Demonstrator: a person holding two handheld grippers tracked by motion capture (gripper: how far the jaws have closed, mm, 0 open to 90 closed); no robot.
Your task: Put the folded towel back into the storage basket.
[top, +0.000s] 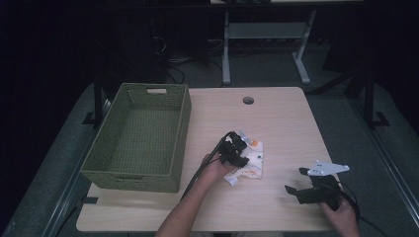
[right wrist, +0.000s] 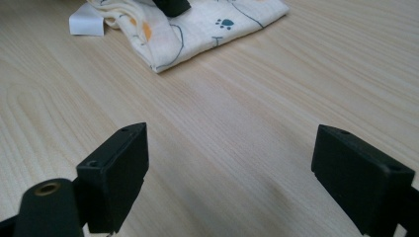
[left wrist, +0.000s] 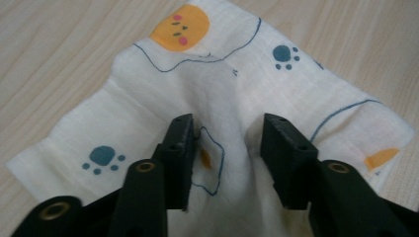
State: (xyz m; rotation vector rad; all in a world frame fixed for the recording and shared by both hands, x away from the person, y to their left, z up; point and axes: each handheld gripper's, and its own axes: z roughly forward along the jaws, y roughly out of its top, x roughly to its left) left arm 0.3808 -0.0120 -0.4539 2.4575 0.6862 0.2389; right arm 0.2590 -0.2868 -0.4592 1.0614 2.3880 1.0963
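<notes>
A green woven basket [top: 136, 140] sits at the left of the worktop [top: 281, 123]. Just right of it, the left gripper [left wrist: 227, 148] presses down on a folded white cloth [left wrist: 148, 113] printed with paw marks, its 2 jaws slightly apart with a ridge of fabric between them. Well to the right, the right gripper [right wrist: 230, 173] hovers over bare wood, jaws wide apart.

Your high view is dim and soft, with dark surroundings past the lit bench [top: 276, 123]. Your two gripper views are brighter and evenly lit, with nearby claw parts slightly blurred and only faint shadows.
</notes>
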